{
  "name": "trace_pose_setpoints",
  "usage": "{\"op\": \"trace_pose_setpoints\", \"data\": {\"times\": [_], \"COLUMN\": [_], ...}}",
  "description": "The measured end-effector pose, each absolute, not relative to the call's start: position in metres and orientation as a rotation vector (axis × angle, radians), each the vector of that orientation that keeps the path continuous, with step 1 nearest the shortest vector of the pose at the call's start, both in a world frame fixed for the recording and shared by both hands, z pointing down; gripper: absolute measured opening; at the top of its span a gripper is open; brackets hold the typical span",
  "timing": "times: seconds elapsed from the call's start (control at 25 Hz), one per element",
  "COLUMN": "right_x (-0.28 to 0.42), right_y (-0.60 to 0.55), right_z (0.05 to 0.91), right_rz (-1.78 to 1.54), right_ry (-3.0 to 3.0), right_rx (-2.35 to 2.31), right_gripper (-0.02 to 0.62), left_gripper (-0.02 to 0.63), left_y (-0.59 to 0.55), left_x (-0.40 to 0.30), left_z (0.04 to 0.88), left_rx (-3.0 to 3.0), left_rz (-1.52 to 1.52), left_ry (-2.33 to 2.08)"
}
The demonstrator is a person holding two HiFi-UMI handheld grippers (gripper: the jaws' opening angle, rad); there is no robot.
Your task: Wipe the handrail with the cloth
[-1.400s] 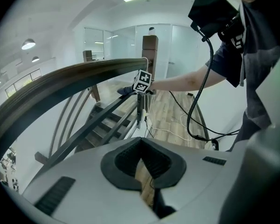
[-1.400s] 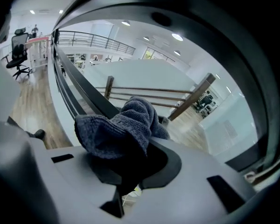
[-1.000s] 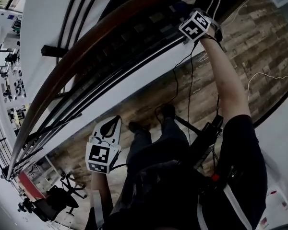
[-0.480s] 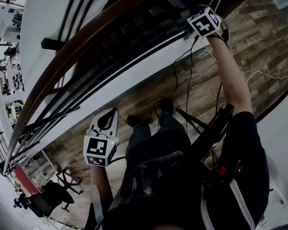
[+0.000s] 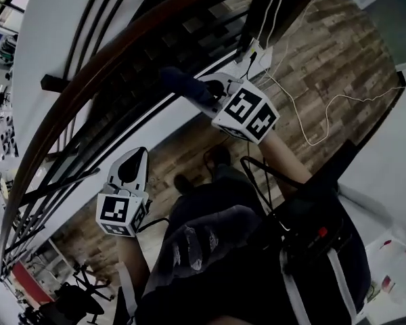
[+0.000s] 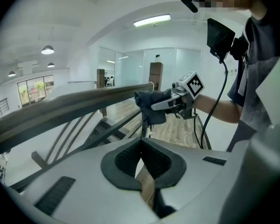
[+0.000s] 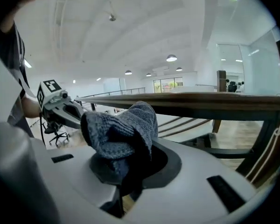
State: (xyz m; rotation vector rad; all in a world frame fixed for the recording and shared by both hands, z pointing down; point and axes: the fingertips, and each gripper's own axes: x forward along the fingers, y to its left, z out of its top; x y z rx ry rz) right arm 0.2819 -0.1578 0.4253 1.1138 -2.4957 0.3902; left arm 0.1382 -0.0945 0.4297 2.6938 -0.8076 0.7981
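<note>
The brown wooden handrail [image 5: 101, 70] curves from the top right down to the lower left, and it crosses the right gripper view as a level bar [image 7: 200, 101]. A dark blue-grey cloth [image 5: 184, 84] bulges from my right gripper [image 5: 208, 92], which is shut on it. The cloth [image 7: 121, 129] sits just below the rail on my side; I cannot tell whether it touches. My left gripper [image 5: 134, 158] hangs lower left, away from the rail, shut on nothing [image 6: 141, 141]. In the left gripper view the cloth [image 6: 149, 105] is beside the handrail [image 6: 84, 101].
Dark metal balusters [image 5: 88, 147] run under the rail, with stairs behind them. A white cable [image 5: 325, 114] trails over the wooden floor [image 5: 325, 53] at the right. The person's legs and dark harness [image 5: 257, 249] fill the lower middle. An office chair [image 5: 68, 303] stands far below.
My right gripper has come down and to the left with the cloth, from the rail's upper right end to the middle of the view. The left gripper has shifted slightly left.
</note>
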Motion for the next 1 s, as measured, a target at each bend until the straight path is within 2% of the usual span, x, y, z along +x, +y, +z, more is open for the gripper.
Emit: {"op": "trace_pose_setpoints", "data": {"times": [0.16,0.32,0.6,0.76,1.0], "right_x": [0.213,0.147,0.026,0.002,0.012], "right_y": [-0.126,-0.086,-0.038,-0.019,0.031], "right_z": [0.400,0.381,0.358,0.348,0.349], "right_rz": [0.370,0.382,0.872,1.099,1.261], "right_ry": [-2.546,-2.589,-2.838,-2.937,-2.980], "right_rx": [1.051,0.979,0.742,0.776,0.825], "right_gripper": [0.040,0.040,0.039,0.040,0.040], "left_gripper": [0.008,0.008,0.008,0.008,0.008], "left_y": [-0.084,-0.059,-0.036,-0.020,0.012], "left_x": [0.116,0.055,-0.042,-0.069,-0.053], "left_z": [0.403,0.386,0.357,0.362,0.361], "left_rx": [2.800,2.821,2.817,2.851,2.853], "left_rz": [0.715,0.606,0.483,0.505,0.508], "left_ry": [-0.741,-0.784,-0.831,-0.790,-0.772]}}
